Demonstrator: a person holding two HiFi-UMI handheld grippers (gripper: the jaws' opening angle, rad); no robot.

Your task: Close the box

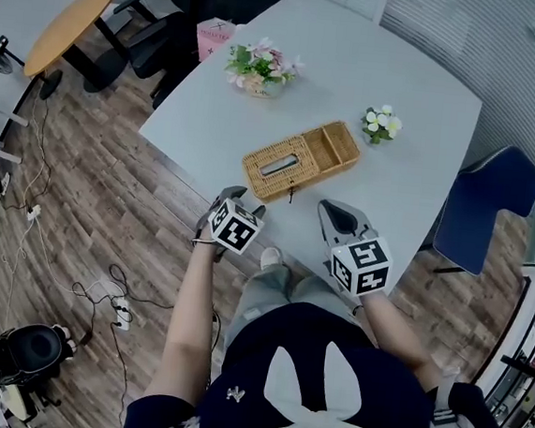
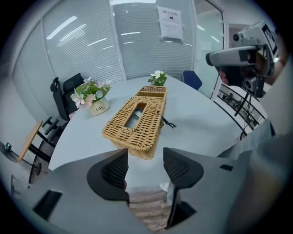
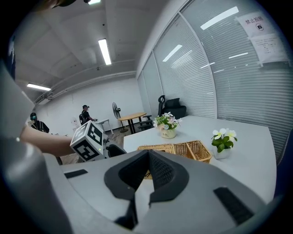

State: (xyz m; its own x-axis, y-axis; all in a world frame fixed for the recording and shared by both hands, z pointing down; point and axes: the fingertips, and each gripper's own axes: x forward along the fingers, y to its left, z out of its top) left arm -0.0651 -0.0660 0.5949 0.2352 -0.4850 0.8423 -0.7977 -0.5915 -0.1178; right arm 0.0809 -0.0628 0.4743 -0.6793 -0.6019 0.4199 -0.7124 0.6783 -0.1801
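Note:
A long wicker box (image 1: pixel 301 162) lies on the pale table (image 1: pixel 423 63), a little beyond the near edge. Its top has a slot, and the right end is an open compartment. In the left gripper view the box (image 2: pixel 137 121) sits straight ahead of my left gripper (image 2: pixel 145 157), apart from it; the jaws stand open with nothing between them. My right gripper (image 3: pixel 149 155) is shut and empty, with the box (image 3: pixel 178 150) past it. In the head view the left gripper (image 1: pixel 231 197) and right gripper (image 1: pixel 336 215) hover at the table's near edge.
A flower pot (image 1: pixel 260 67) stands at the back of the table and a small white-flowered pot (image 1: pixel 381 123) right of the box. A blue chair (image 1: pixel 484 210) is at the right and a black office chair (image 1: pixel 148 42) at the far left. Cables (image 1: pixel 113 306) lie on the wooden floor.

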